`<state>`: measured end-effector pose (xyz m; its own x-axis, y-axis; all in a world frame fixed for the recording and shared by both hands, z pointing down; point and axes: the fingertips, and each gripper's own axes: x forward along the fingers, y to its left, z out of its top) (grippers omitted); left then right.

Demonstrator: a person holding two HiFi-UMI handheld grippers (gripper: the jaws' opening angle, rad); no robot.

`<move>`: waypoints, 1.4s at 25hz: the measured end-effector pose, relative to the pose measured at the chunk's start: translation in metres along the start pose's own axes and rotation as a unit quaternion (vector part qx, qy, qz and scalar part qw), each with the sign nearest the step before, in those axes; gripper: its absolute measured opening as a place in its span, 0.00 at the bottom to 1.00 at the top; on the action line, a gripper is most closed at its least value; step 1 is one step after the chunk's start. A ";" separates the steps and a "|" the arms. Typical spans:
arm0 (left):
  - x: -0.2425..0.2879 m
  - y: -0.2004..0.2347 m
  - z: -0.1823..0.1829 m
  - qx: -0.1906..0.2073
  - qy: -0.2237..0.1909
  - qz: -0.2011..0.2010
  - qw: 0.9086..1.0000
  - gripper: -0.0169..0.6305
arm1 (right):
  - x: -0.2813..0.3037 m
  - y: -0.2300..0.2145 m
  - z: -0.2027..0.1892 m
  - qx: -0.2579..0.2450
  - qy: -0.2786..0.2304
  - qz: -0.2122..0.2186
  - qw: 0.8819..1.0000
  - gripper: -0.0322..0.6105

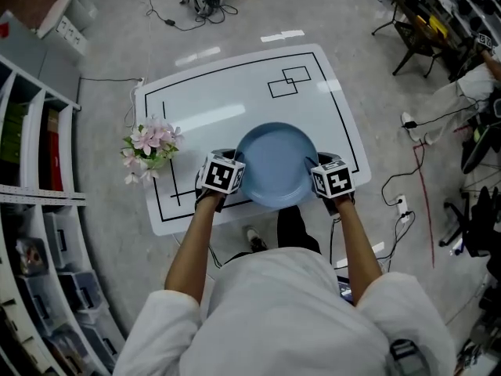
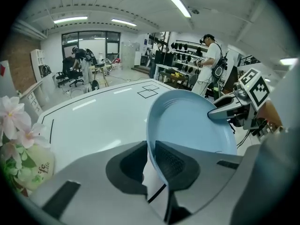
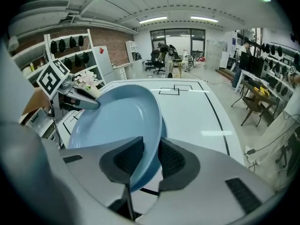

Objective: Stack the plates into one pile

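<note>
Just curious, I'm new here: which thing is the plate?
Find the white table with black lines. Near its front edge is the plate, between the left gripper and the right gripper. It is round and light blue; the flowers to its left are pink.

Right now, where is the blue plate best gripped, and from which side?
Probably by its thin upturned rim, at two opposite edges. The left gripper comes from the left of the blue plate and the right gripper from its right, each with a jaw on each face of the rim. The plate is wide and shallow, so only the rim fits between jaws.
</note>
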<state>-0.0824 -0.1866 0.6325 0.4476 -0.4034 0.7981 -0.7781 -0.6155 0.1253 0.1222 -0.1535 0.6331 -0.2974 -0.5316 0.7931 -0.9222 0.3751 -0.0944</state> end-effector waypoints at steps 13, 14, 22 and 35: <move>0.021 -0.006 -0.022 0.010 -0.004 0.014 1.000 0.30 | 0.008 0.000 -0.001 0.004 -0.013 0.014 1.000 0.38; 0.020 -0.007 -0.024 0.008 -0.003 0.014 1.000 0.30 | 0.007 0.000 0.000 0.000 -0.015 0.010 1.000 0.44; -0.003 -0.008 -0.028 0.008 -0.033 0.032 0.999 0.30 | -0.021 -0.005 0.015 -0.017 -0.051 -0.022 0.998 0.52; -0.170 -0.002 0.066 0.014 -0.287 0.060 0.956 0.06 | -0.167 0.038 0.110 -0.039 -0.228 -0.095 0.968 0.07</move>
<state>-0.1281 -0.1621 0.4574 0.5302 -0.7721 0.3503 -0.8306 -0.5559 0.0320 0.1101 -0.1340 0.4307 -0.2197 -0.8695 0.4424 -0.9544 0.2856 0.0873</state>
